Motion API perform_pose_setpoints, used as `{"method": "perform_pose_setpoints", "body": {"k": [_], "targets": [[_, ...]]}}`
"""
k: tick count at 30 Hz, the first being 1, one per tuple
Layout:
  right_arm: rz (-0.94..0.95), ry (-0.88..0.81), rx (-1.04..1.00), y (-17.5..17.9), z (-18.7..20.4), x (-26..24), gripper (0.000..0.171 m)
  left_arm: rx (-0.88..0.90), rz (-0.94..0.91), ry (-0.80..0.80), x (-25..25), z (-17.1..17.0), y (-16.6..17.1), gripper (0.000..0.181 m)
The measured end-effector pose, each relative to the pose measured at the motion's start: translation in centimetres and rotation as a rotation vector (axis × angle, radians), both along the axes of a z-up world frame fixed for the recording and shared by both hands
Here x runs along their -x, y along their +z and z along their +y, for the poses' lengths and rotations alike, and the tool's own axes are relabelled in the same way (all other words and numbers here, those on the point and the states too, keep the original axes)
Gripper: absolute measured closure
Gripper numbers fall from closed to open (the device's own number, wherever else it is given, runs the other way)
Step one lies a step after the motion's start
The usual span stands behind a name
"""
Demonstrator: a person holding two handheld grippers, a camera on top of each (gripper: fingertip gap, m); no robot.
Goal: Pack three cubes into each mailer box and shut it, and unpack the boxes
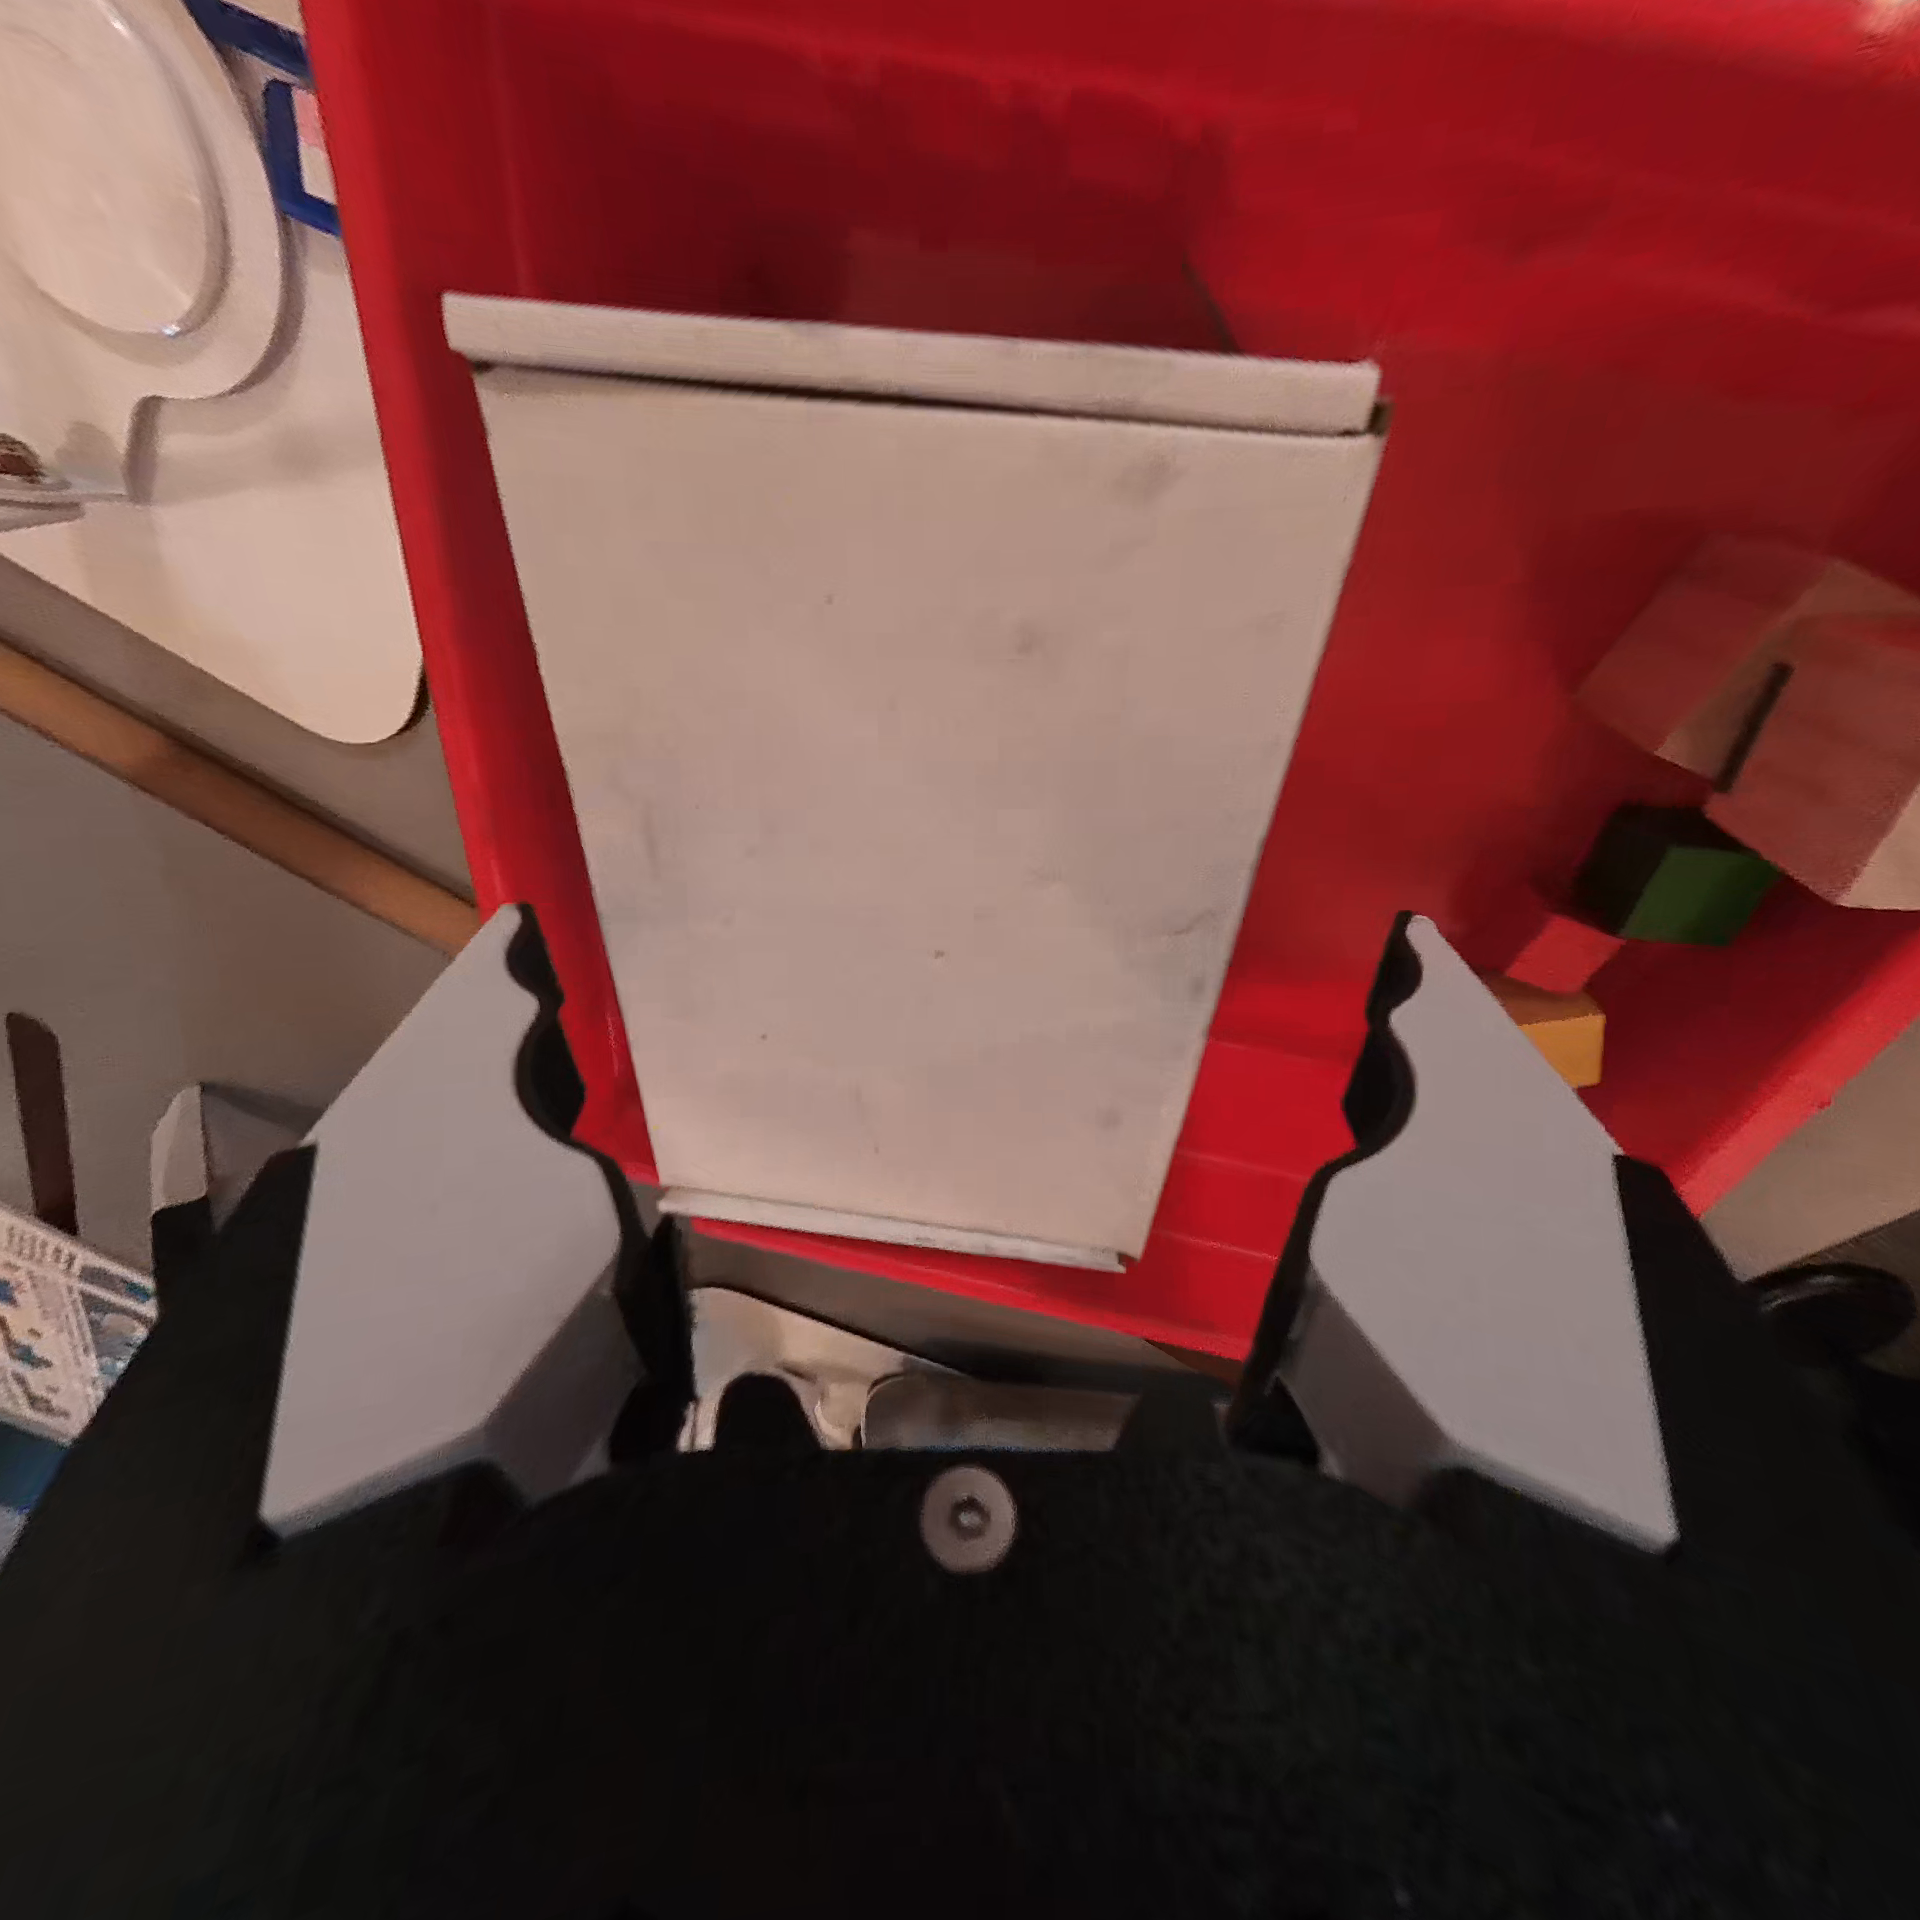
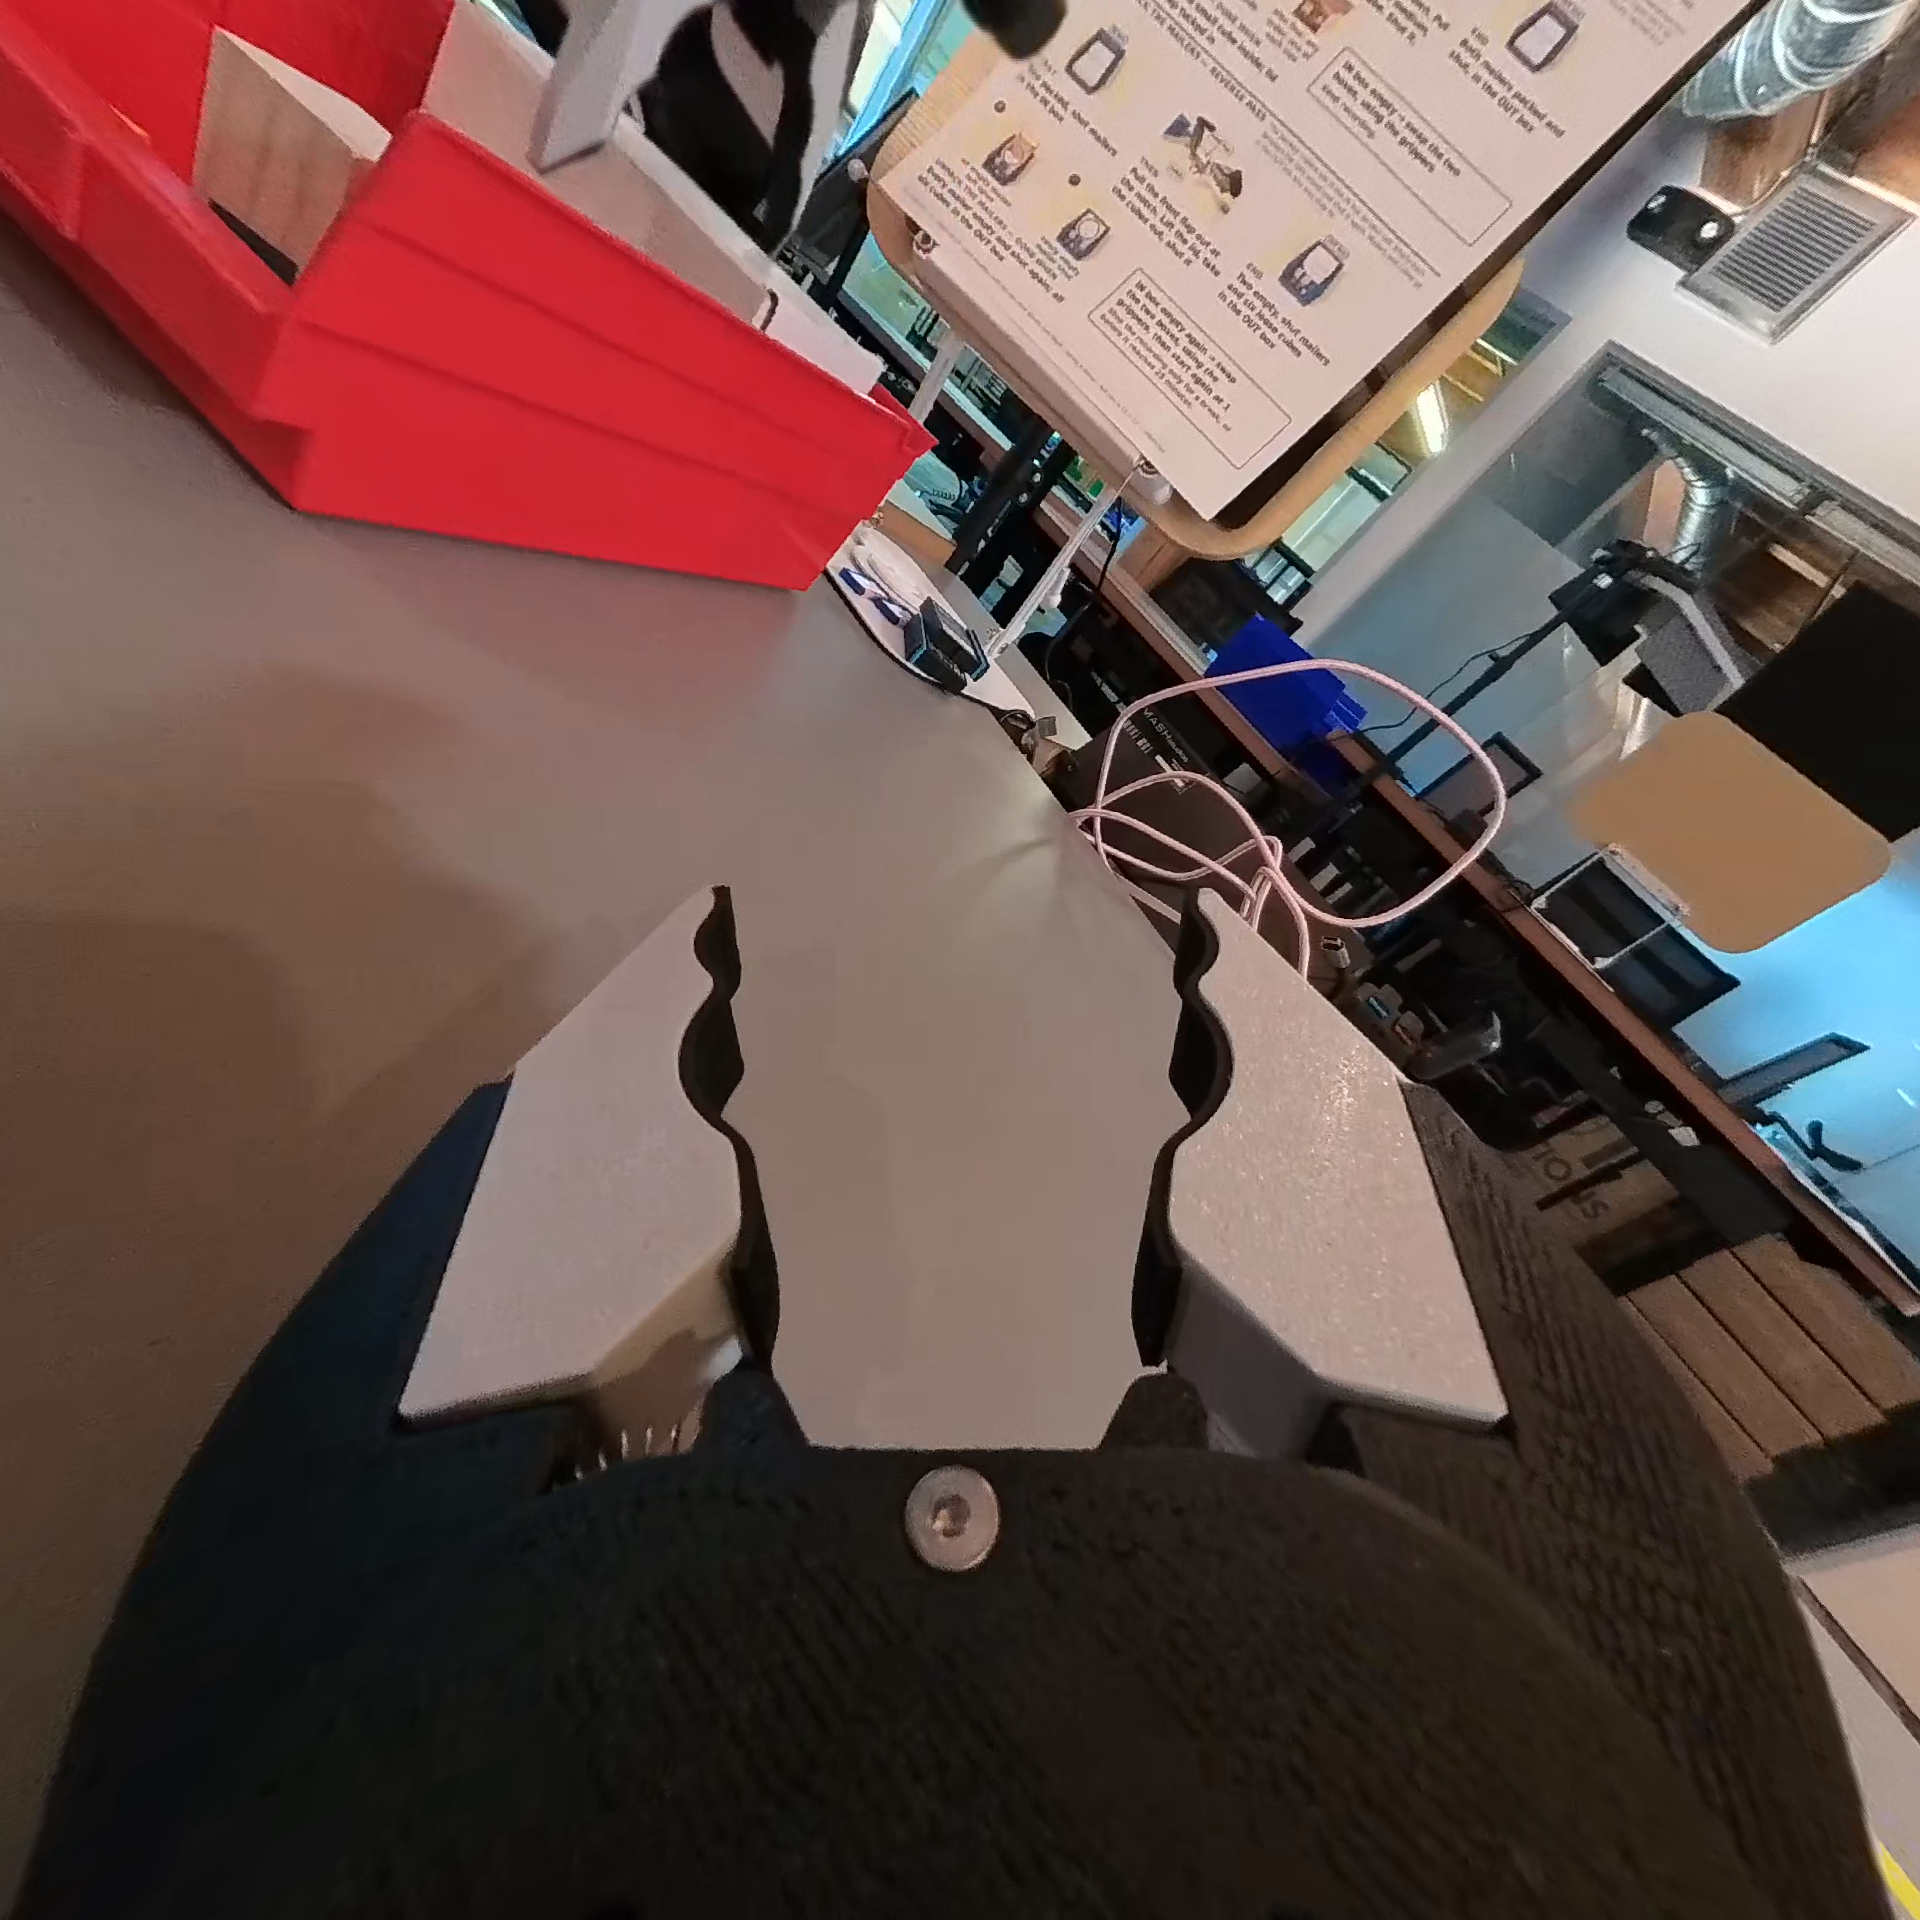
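In the left wrist view I look down into a red bin point(image 1: 1351, 260). A shut white mailer box point(image 1: 914, 779) lies flat in it. My left gripper point(image 1: 961, 920) is open wide, its fingers on either side of the box's near end with a gap on each side. A second white mailer box point(image 1: 1787, 727) sits at the bin's right, with a green cube point(image 1: 1683, 894), a red cube point(image 1: 1558, 956) and a yellow cube point(image 1: 1558, 1029) beside it. My right gripper point(image 2: 956, 899) is open and empty, low over the grey table point(image 2: 416, 779). The red bin point(image 2: 520, 416) lies to its far left.
A white moulded tray point(image 1: 156, 312) lies left of the bin. An instruction board point(image 2: 1247, 187) stands behind the table's far edge. A pink cable loop point(image 2: 1351, 810) and small dark items point(image 2: 945, 644) lie near that edge. The left gripper point(image 2: 623, 73) shows above the bin.
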State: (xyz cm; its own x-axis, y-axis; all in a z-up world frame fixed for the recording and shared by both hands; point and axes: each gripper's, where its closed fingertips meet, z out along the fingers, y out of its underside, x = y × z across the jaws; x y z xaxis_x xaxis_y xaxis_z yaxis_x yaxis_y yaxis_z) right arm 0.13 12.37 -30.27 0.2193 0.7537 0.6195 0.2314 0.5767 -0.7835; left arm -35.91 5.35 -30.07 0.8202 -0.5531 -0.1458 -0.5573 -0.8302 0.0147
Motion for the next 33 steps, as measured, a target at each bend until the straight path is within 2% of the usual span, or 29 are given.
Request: {"method": "perform_pose_setpoints", "body": {"k": [9,10,15,18,22,25,28,31,33], "targets": [[-0.023,0.006,-0.022,-0.3,-0.2,0.1,0.087,0.049,0.003,-0.04,1.3,-0.2,-2.1,0.044],[-0.024,0.006,-0.022,-0.3,-0.2,0.1,0.087,0.073,-0.008,-0.033,1.3,-0.4,-2.6,0.039],[-0.039,0.008,-0.034,-0.6,-0.3,0.2,0.088,0.098,-0.049,-0.044,0.9,-0.7,-2.3,0.04],[-0.043,0.007,-0.039,-0.6,-0.3,0.2,0.088,0.077,-0.007,-0.07,1.0,-0.8,-1.2,0.04],[-0.016,0.007,-0.026,-0.2,-0.3,0.1,0.088,-0.093,0.051,-0.118,0.1,0.8,3.2,0.04],[0.055,-0.012,-0.028,1.1,0.2,-0.2,0.09,-0.223,0.093,-0.209,-3.5,2.7,7.2,0.041],[0.146,-0.064,-0.073,3.0,1.3,-1.3,0.091,-0.308,0.065,-0.322,-10.7,5.2,9.0,0.041],[0.19,-0.15,-0.143,4.2,3.6,-3.1,0.091,-0.25,-0.018,-0.421,-19.2,6.9,7.2,0.041],[0.172,-0.247,-0.284,4.8,5.8,-4.9,0.092,-0.166,-0.076,-0.448,-24.2,7.8,4.8,0.04]]}}
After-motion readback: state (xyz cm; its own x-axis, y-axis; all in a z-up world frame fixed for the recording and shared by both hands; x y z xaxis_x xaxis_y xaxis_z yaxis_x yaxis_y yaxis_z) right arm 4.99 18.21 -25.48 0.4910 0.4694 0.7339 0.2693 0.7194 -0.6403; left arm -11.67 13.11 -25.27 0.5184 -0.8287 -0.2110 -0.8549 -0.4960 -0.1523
